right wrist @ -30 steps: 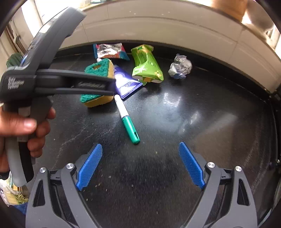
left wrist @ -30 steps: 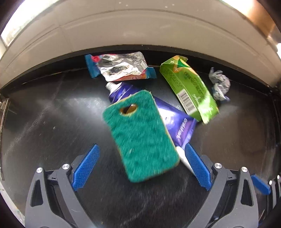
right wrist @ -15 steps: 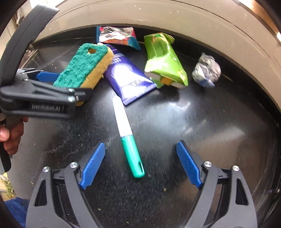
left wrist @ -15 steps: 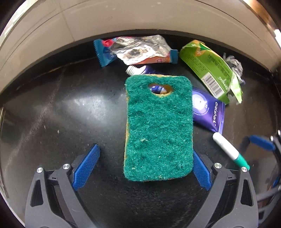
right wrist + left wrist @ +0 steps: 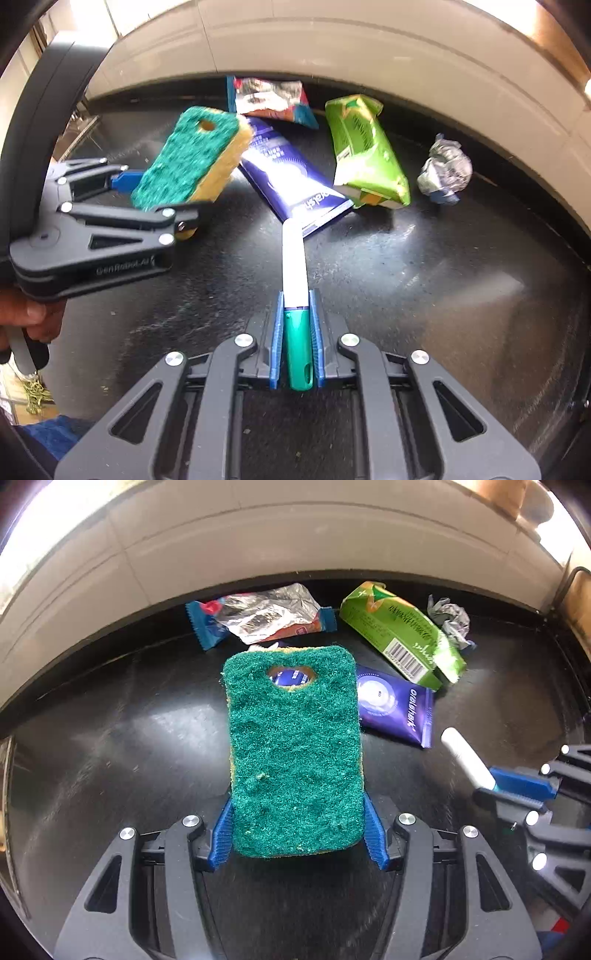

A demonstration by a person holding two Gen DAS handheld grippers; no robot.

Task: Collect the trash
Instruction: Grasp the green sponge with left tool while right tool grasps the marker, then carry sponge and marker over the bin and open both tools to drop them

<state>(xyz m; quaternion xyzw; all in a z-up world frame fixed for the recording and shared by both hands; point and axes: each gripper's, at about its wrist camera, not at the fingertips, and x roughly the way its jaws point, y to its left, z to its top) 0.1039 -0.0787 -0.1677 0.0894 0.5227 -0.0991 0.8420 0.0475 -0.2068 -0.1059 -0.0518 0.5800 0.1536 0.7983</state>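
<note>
- dark glossy counter below a pale tiled wall, strewn with trash.
- one each: green-topped yellow sponge, green-capped white marker, purple tube, green carton, foil wrapper, crumpled foil ball.
- left gripper: half closed, just drawn in, blue pads pressed on both sides of the sponge.
- right gripper: narrowed fully, just clamped onto the marker at cap and barrel.
- right wrist view alone: yellow sponge underside, hand on the left gripper's handle.
- left wrist view alone: carton barcode, tube through the sponge hole.
</note>
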